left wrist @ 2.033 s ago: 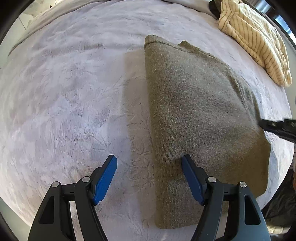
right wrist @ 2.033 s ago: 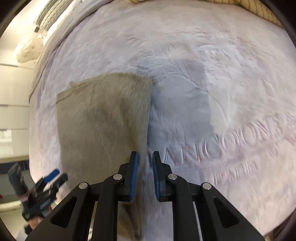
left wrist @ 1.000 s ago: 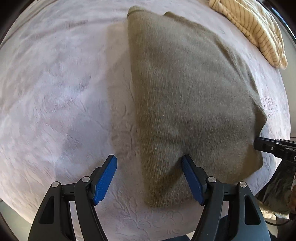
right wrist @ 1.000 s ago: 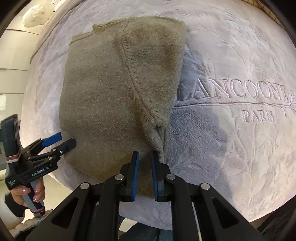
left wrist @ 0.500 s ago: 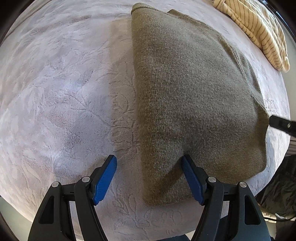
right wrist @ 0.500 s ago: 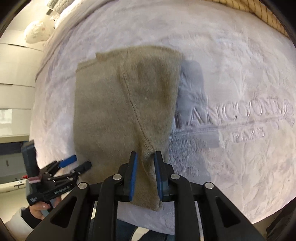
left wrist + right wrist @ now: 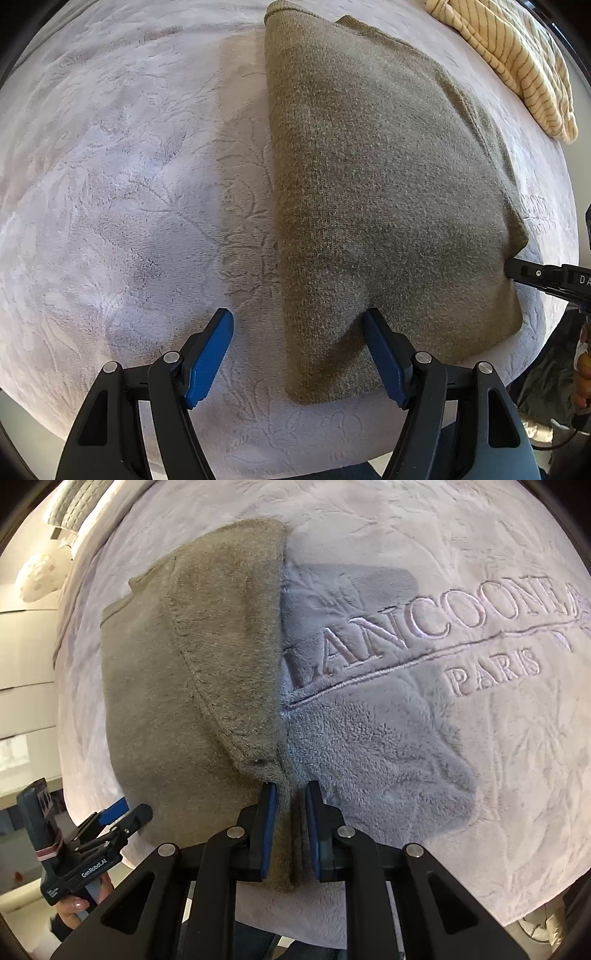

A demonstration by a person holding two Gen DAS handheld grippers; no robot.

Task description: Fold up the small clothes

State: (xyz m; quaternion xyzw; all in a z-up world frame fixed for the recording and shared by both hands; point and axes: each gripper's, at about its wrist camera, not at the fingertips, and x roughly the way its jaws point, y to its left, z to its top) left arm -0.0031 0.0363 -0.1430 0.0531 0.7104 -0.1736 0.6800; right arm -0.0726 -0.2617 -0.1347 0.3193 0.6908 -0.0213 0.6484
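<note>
An olive-green knitted garment [image 7: 388, 192] lies folded on a pale lilac plush blanket [image 7: 129, 166]. My left gripper [image 7: 297, 347] is open over the garment's near left edge, its right finger pressing into the knit. My right gripper [image 7: 290, 823] has its jaws slightly apart around the garment's near right edge [image 7: 288, 834], with cloth between the pads. The garment fills the left half of the right wrist view [image 7: 192, 679]. The right gripper shows at the right edge of the left wrist view [image 7: 546, 277]. The left gripper shows at lower left in the right wrist view [image 7: 110, 823].
A cream striped garment [image 7: 517, 55] lies at the blanket's far right. The blanket carries embroidered lettering [image 7: 443, 627] right of the olive garment. The blanket's near edge [image 7: 369, 923] drops off just below both grippers. A white round object [image 7: 37, 576] sits far left.
My right gripper lowered toward the blanket with the garment's edge and its jaws parted slightly. The left gripper stayed open in place over the near left edge.
</note>
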